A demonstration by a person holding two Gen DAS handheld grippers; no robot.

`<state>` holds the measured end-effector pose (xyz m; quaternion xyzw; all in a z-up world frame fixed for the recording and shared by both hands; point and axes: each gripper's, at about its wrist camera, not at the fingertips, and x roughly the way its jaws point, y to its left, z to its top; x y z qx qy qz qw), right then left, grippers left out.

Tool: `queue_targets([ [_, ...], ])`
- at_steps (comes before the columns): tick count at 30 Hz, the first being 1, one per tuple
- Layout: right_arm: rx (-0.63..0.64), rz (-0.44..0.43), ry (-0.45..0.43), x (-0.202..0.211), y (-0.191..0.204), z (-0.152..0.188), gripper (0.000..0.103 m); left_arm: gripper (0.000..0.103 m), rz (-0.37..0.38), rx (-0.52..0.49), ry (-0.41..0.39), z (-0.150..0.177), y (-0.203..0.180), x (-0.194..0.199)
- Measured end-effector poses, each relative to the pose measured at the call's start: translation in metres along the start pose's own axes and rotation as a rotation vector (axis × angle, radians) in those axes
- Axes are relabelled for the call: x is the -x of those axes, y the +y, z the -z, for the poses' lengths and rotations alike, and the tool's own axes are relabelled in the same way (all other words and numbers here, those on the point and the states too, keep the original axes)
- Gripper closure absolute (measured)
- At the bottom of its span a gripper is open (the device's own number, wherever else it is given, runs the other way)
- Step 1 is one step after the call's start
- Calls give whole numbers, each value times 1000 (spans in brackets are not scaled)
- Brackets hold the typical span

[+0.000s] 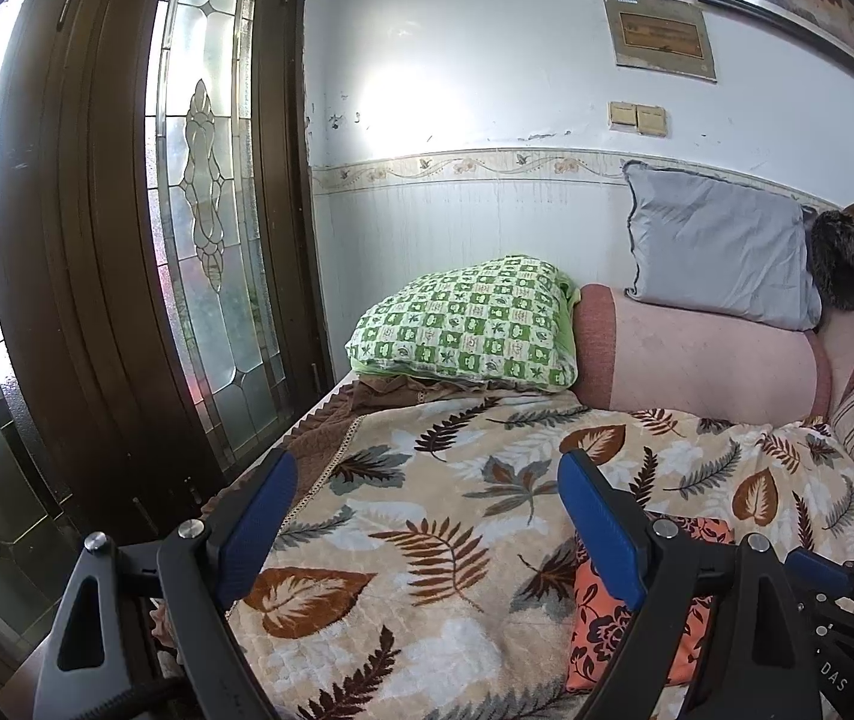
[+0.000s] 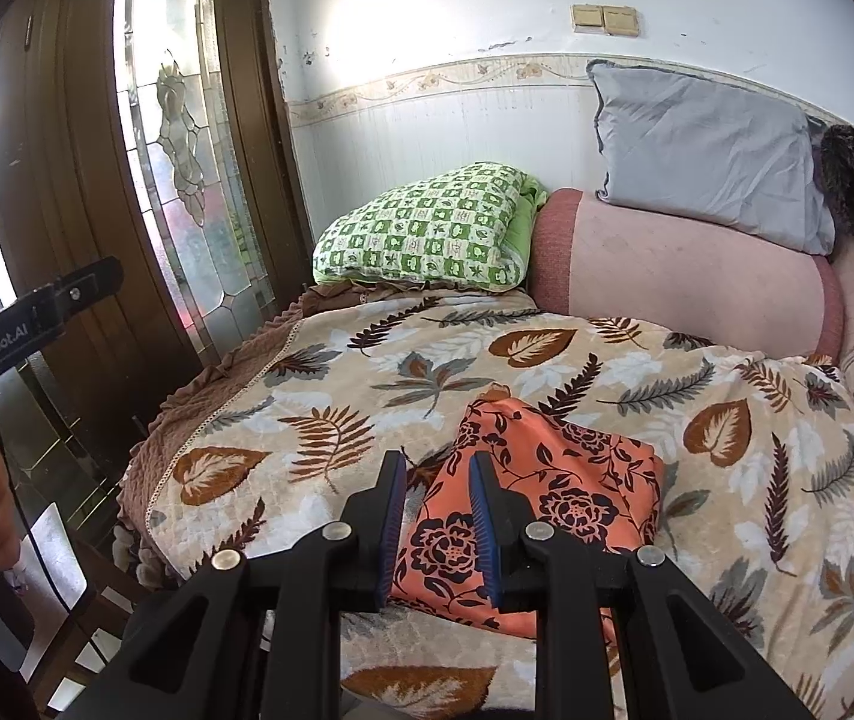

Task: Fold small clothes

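Covering the bed, a leaf-print blanket (image 2: 547,372) meets a glass-panelled door (image 2: 186,138).

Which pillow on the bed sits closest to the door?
The green checked pillow, lying at the bed's far corner beside the glass-panelled door. The grey pillow leans against the wall farther right.

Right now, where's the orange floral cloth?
The orange floral cloth lies folded on the leaf-print blanket, right in front of the right gripper.
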<state>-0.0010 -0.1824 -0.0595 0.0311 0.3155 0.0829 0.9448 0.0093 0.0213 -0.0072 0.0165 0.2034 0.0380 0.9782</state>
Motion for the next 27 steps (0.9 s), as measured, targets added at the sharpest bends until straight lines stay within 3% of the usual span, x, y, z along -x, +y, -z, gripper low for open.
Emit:
queue_targets([
  [21, -91, 19, 17, -20, -41, -1, 78, 14, 42, -54, 24, 0, -31, -25],
  [27, -126, 25, 34, -37, -57, 2, 78, 14, 19, -60, 45, 5, -38, -45],
])
